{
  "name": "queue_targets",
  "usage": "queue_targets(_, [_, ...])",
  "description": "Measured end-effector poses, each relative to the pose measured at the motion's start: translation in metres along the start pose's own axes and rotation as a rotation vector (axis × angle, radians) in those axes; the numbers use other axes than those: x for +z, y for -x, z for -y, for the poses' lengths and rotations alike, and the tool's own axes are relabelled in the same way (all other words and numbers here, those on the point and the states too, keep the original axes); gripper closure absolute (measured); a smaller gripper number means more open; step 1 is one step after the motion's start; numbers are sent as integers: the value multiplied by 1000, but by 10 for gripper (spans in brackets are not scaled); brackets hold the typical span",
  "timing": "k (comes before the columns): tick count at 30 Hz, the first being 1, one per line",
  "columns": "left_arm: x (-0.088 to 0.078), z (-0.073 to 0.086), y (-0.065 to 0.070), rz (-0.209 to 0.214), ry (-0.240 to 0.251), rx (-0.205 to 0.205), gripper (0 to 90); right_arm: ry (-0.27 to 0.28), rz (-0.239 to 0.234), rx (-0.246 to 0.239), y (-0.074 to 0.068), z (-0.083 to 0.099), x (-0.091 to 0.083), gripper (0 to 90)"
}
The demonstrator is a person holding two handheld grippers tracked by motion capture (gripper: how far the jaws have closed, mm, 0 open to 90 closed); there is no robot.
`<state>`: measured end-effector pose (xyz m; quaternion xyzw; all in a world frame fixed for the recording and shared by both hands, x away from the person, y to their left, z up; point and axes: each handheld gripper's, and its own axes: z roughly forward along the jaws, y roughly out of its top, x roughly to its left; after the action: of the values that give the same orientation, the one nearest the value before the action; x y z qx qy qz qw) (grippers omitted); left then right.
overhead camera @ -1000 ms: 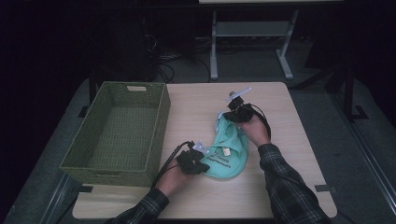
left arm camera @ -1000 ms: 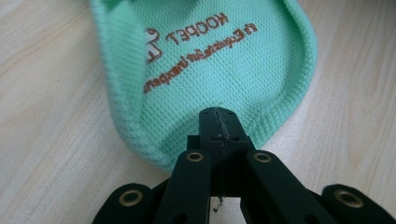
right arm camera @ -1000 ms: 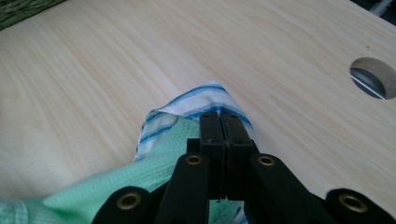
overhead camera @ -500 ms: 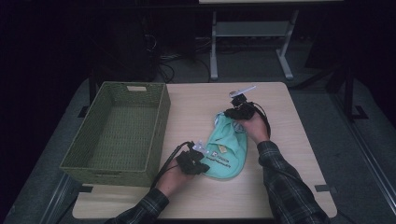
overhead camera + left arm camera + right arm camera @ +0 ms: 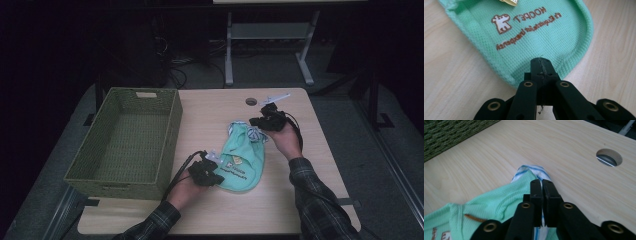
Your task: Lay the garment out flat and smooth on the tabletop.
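Observation:
A mint-green mesh garment (image 5: 245,157) with a brown printed logo lies flat on the wooden table (image 5: 210,115). My left gripper (image 5: 218,172) is shut on the rounded hem nearest the person, and the left gripper view shows the pads (image 5: 541,65) pinching the green edge (image 5: 536,37). My right gripper (image 5: 256,126) is at the far end. Its jaws have just been closing and are shut, with the white-and-blue striped trim (image 5: 534,170) between them (image 5: 541,185). The green fabric (image 5: 499,205) bunches below it.
An empty green woven basket (image 5: 175,120) stands at the left of the table, close to the garment, and its wall (image 5: 449,135) is at the upper left in the right gripper view. A round cable hole (image 5: 251,101) lies behind the garment. Bare wood lies to the right.
The right hand has shifted a little to the right at the garment's far end. The left hand and the hem it grips have stayed put.

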<state>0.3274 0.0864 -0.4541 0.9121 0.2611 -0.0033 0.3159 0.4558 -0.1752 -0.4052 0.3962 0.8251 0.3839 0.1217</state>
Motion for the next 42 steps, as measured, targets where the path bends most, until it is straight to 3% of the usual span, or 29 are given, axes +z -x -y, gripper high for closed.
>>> queue_targets(3, [-7, -1, -3, -12, 25, 2, 897, 7, -8, 17, 0, 10, -8, 895])
queue_targets(5, [-13, -3, -4, -32, 70, -20, 896, 13, -9, 7, 0, 15, -12, 896])
queue_targets(6, [-16, -4, -7, -42, 54, 2, 896, 14, -13, 7, -1, 20, -14, 896])
queue_targets(10, [-20, -6, -12, -75, 77, -33, 869, 17, -26, 0, -7, 33, -21, 896])
queue_targets(15, [-20, -10, -20, -99, 78, -46, 865, 14, -44, -13, -17, 51, -26, 896])
queue_targets(21, [-13, -19, -30, -138, 66, -51, 796, -5, -71, -29, -34, 75, -33, 896])
queue_targets(27, [-9, -32, -48, -182, 83, -76, 860, -34, -81, -30, -42, 93, -36, 896])
queue_targets(30, [-4, -38, -57, -183, 92, -88, 895, -53, -91, -33, -46, 102, -38, 896])
queue_targets(33, [5, -43, -60, -156, 89, -82, 896, -76, -99, -33, -48, 109, -36, 896])
queue_targets(37, [15, -46, -51, -108, 77, -50, 896, -106, -105, -37, -49, 115, -29, 896])
queue_targets(42, [26, -48, -38, -102, 30, 6, 896, -116, -105, -42, -49, 115, -26, 896])
